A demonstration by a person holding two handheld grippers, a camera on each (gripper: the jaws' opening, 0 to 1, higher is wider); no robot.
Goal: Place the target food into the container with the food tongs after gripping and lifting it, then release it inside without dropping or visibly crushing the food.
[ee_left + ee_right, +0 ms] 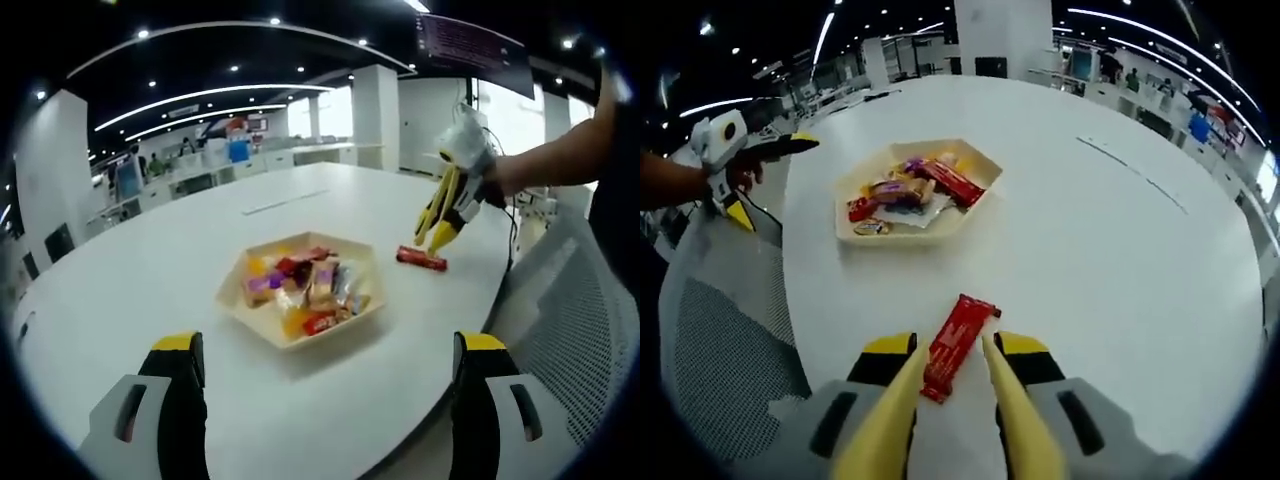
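A red wrapped snack bar [958,338] lies flat on the white table [1090,260], between the two yellow tong blades of my right gripper [958,346]. The blades stand open on either side of it. From the left gripper view the same tongs [432,243] point down at the bar [420,260]. A beige hexagonal tray [228,297] holds several wrapped snacks, and its front wall [910,237] faces the bar. My left gripper [330,345] hovers open near the table's edge, with nothing between its jaws; the right gripper view has it [765,180] off the table's side.
A grey mesh chair [580,330] stands by the table's curved edge, also seen as the chair [720,330] at left. A person's arm [560,155] holds the right gripper. A thin strip [285,200] lies farther along the table. Desks and pillars fill the background.
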